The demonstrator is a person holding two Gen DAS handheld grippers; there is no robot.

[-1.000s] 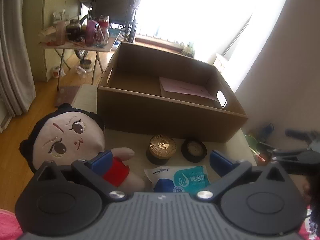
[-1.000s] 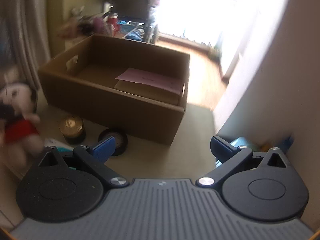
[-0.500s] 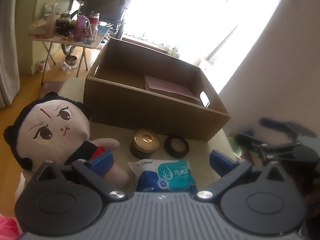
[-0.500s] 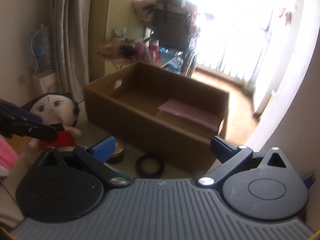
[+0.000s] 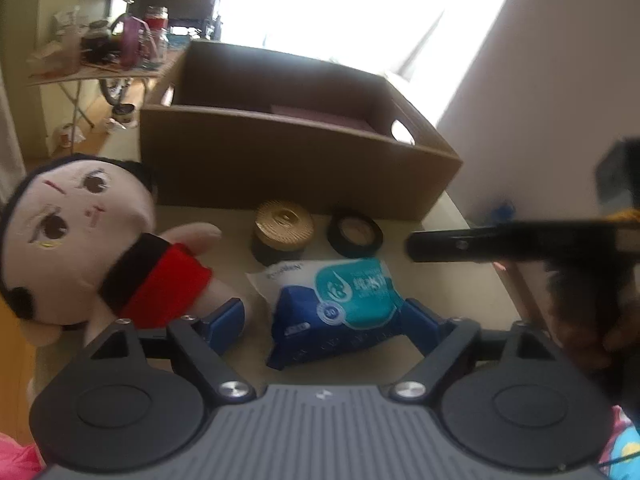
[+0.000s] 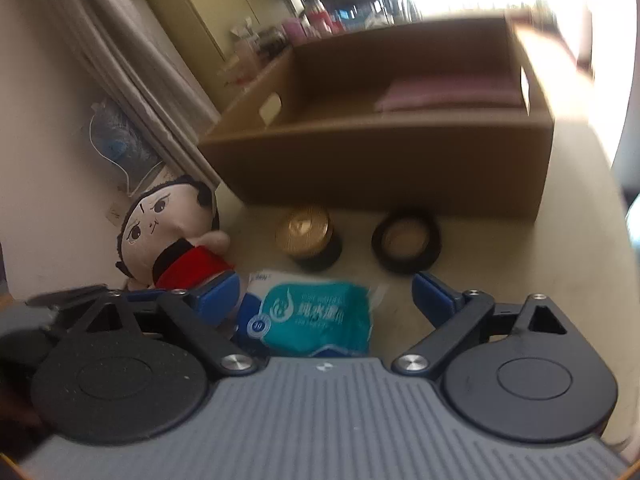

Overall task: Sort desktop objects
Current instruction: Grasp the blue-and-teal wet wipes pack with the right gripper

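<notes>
Both tongs closing in on the wipes pack

The left tongs [image 5: 322, 320] have just been narrowing astride the wet-wipes pack [image 5: 340, 304], its right pad touching, not yet clamped; the right tongs [image 6: 326, 292] (also closing) stand apart over it. The pack lies on the bench [image 6: 520, 272], with the plush doll [image 5: 80, 236] at nine o'clock and the cardboard box [image 5: 288, 168] at twelve. It looks soft, slippery; I'd grip across its middle.
</notes>
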